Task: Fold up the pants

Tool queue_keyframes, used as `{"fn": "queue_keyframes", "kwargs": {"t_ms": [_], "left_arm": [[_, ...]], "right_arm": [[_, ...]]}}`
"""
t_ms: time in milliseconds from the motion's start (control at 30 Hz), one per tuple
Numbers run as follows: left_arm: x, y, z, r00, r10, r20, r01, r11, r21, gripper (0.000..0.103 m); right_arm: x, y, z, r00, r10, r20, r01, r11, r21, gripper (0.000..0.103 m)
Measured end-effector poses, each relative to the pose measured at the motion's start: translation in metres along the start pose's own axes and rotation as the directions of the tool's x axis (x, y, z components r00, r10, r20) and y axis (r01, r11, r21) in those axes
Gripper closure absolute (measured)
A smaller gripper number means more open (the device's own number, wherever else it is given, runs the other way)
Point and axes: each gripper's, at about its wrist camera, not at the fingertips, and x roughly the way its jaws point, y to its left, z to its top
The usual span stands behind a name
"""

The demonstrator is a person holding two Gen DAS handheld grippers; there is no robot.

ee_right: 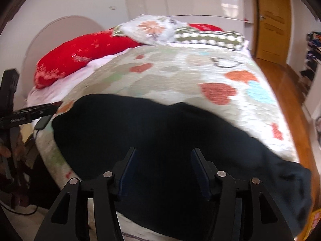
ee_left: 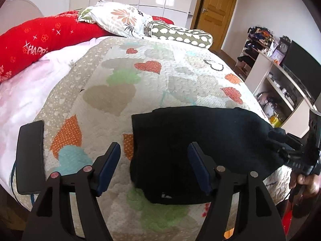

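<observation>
The black pants [ee_left: 192, 140] lie flat across the near edge of the bed on a heart-patterned quilt [ee_left: 140, 84]. My left gripper [ee_left: 154, 158] is open and empty, hovering over the left edge of the pants. In the right wrist view the pants [ee_right: 160, 136] spread wide, one end drooping over the bed's right corner. My right gripper [ee_right: 163, 164] is open and empty just above the middle of the pants. The right gripper's body also shows at the far right of the left wrist view [ee_left: 297, 152].
A black phone [ee_left: 30, 156] lies on the quilt's left edge. Red, floral and dotted pillows [ee_left: 120, 18] sit at the head of the bed. A shelf unit with a monitor [ee_left: 280, 76] stands to the right, a wooden door [ee_right: 272, 20] beyond.
</observation>
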Motion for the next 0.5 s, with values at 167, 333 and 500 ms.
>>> {"fn": "queue_keyframes", "kwargs": {"t_ms": [167,333,500], "left_arm": [[0.015,-0.020,-0.002,1.000,-0.010,0.003,0.010,0.999,0.032,0.033],[0.038,-0.021,-0.008,0.999,0.017,-0.031,-0.016,1.000,0.027,0.033],[0.058,-0.014,-0.016,0.996,0.055,-0.070,-0.053,0.998,0.029,0.033]], "right_arm": [[0.021,0.024,-0.001,0.999,0.031,-0.033,-0.031,0.999,-0.021,0.046],[0.042,0.032,-0.008,0.996,0.016,-0.086,-0.018,1.000,-0.023,0.045],[0.046,0.032,-0.014,0.997,0.009,-0.078,-0.010,1.000,-0.014,0.042]]}}
